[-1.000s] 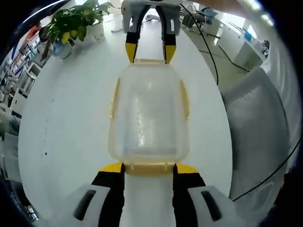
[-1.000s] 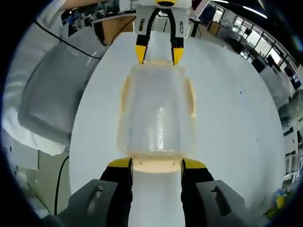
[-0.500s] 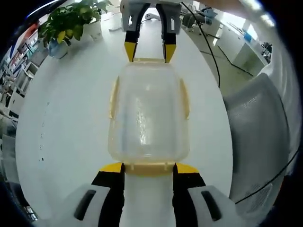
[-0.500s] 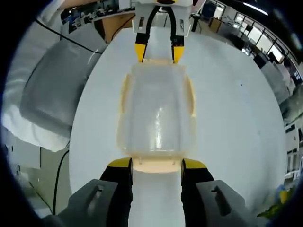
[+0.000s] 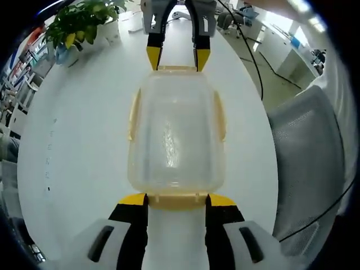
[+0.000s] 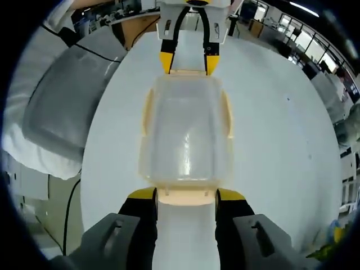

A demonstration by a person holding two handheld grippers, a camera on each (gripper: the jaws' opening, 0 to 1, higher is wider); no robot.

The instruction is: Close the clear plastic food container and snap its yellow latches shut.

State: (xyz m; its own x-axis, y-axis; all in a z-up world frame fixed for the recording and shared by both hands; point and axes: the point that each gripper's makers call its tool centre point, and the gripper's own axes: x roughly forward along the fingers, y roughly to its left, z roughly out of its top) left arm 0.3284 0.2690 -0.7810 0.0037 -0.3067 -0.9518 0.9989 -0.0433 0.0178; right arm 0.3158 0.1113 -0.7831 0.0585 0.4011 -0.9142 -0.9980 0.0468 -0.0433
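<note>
Clear rectangular plastic food container [image 5: 176, 135] with lid on, centred on white counter [image 5: 73, 146]. Left hand-held gripper [image 5: 176, 198] and right hand-held gripper [image 6: 186, 193] at opposite ends — jaws spread, straddling pale yellow end latches [image 5: 176, 198]. Latch engagement hard to judge through haze; side latches [image 6: 147, 115] lie flat.

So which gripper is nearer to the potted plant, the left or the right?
Right. In the left gripper view, the right gripper is at the container's far end, near the potted plant; the left gripper is at the opposite end.
</note>
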